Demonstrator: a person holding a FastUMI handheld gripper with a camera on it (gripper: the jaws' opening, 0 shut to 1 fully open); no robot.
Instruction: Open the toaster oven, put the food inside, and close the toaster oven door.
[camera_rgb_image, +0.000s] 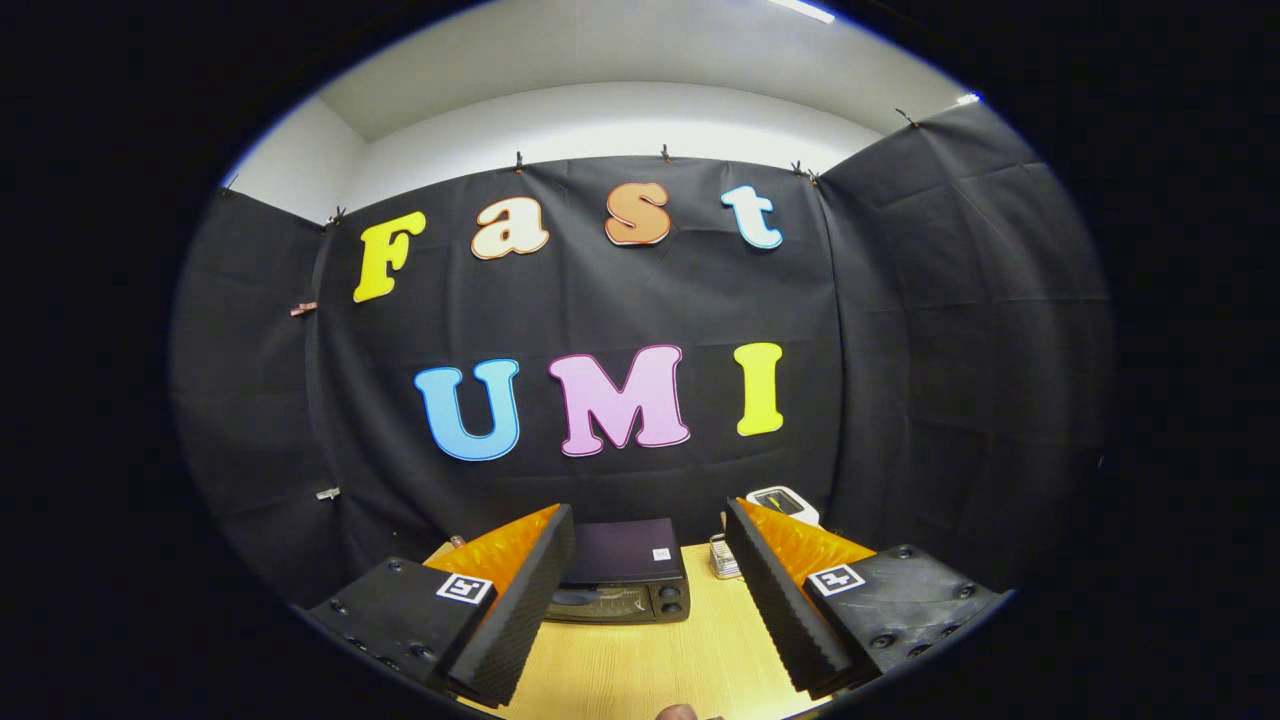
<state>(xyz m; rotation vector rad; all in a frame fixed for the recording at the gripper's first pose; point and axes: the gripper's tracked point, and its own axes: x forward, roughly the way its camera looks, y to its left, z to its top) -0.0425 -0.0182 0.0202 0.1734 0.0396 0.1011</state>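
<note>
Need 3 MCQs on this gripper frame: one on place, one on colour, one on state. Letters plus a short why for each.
1. Where is the toaster oven relative to the claw?
A. Beyond the fingers, seen in the gap between them
B. Clamped between the fingers
C. Behind the booth wall

2. What colour is the table top?
A. White
B. Light wood
C. Green

3. What state is the claw in?
A. Shut on the oven handle
B. Shut on nothing
C. Open, holding nothing

Answers:
1. A: the dark oven stands on the table ahead of the fingers, framed by the gap and untouched.
2. B: pale wood grain shows between and below the fingers.
3. C: the fingers stand wide apart with bare table between them.
</note>
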